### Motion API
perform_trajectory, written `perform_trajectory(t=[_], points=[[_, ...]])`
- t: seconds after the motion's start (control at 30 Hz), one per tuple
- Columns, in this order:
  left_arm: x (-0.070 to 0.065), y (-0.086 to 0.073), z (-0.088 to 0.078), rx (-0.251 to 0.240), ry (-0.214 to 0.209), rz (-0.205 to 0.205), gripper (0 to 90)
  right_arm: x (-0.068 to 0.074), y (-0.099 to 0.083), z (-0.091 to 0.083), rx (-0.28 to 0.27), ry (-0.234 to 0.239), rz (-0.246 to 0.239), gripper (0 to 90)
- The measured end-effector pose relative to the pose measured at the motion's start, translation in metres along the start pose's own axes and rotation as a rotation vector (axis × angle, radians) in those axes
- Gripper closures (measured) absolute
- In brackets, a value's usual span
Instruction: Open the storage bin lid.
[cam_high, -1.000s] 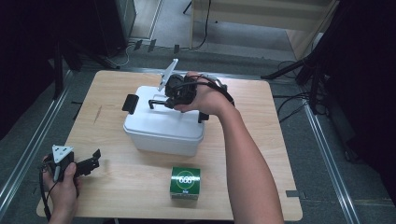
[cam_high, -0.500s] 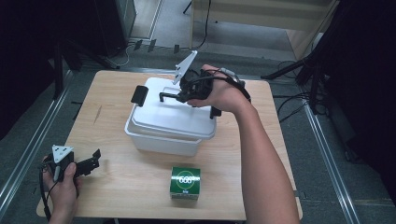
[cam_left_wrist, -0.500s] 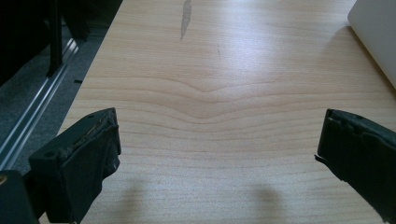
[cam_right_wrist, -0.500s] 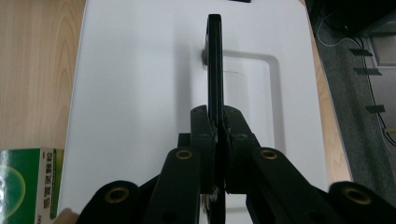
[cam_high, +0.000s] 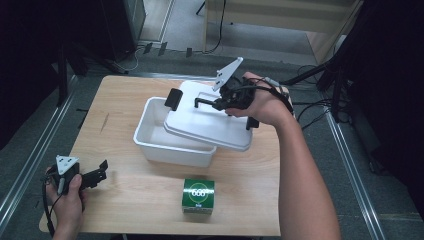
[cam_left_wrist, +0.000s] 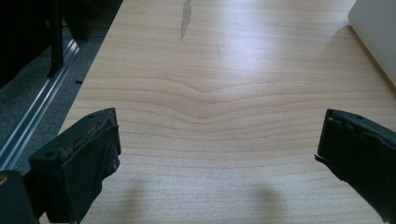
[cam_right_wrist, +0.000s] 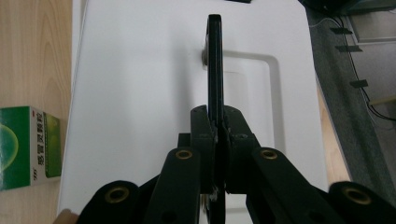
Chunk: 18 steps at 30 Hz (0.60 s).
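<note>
Lid (cam_high: 210, 120) has lifted off the white box (cam_high: 172, 137) and shifted right, right gripper (cam_high: 220, 102) jaws clamped on its black handle (cam_high: 207, 101), lid's left edge overlapping the box; left gripper (cam_high: 95, 175) jaws spread, empty, near bench (cam_high: 130, 200) corner.

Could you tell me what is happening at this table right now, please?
A person is taking the lid off a white box. The right tongs are shut on the lid's black handle, holding the lid tilted and partly off the box toward the right. The left tongs rest open near the table's front left corner. A green carton sits in front of the box.
</note>
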<state>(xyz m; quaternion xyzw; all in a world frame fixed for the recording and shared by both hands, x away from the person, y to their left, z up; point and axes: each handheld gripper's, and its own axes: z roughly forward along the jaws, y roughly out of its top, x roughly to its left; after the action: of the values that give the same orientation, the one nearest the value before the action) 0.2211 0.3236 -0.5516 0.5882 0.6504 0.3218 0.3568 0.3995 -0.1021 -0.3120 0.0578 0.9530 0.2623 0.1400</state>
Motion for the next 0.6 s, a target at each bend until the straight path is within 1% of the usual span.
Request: perform_trajectory(t=[0.1,0.13,0.27,0.3,0.33,0.37,0.4,0.43,0.5,0.53,0.57,0.6], points=[[0.0,0.0,0.0,0.002,0.0,0.003,0.0,-0.002,-0.012,-0.008,0.006,-0.016,0.016,85.3],[0.0,0.0,0.0,0.003,0.0,0.004,0.0,-0.002,-0.012,-0.008,0.006,-0.016,0.016,85.3],[0.0,0.0,0.0,0.002,0.0,0.004,0.0,-0.004,-0.027,-0.02,0.01,-0.034,0.031,85.3],[0.0,0.0,0.0,0.001,-0.001,0.004,0.0,-0.004,-0.031,-0.023,0.013,-0.038,0.039,85.2],[0.0,0.0,0.0,0.001,-0.001,0.004,0.0,-0.004,-0.031,-0.023,0.013,-0.038,0.039,85.2],[0.001,0.0,0.0,0.002,-0.002,0.002,0.0,-0.004,-0.038,-0.028,0.011,-0.044,0.049,85.3],[0.001,0.0,0.0,0.002,-0.002,0.002,0.0,-0.004,-0.038,-0.028,0.011,-0.044,0.049,85.3],[0.001,0.0,0.0,0.0,-0.003,0.0,0.0,-0.004,-0.045,-0.032,0.013,-0.056,0.055,85.2],[0.001,0.0,0.0,-0.002,-0.004,0.0,0.0,-0.003,-0.048,-0.034,0.014,-0.059,0.057,85.2],[0.001,0.0,0.0,-0.002,-0.004,-0.001,0.0,-0.002,-0.055,-0.038,0.018,-0.069,0.062,85.3],[0.001,0.0,0.0,-0.002,-0.004,0.001,0.0,-0.002,-0.059,-0.04,0.02,-0.074,0.066,85.2],[0.001,0.0,0.0,-0.002,-0.004,0.001,0.0,-0.002,-0.059,-0.04,0.02,-0.074,0.066,85.2]])
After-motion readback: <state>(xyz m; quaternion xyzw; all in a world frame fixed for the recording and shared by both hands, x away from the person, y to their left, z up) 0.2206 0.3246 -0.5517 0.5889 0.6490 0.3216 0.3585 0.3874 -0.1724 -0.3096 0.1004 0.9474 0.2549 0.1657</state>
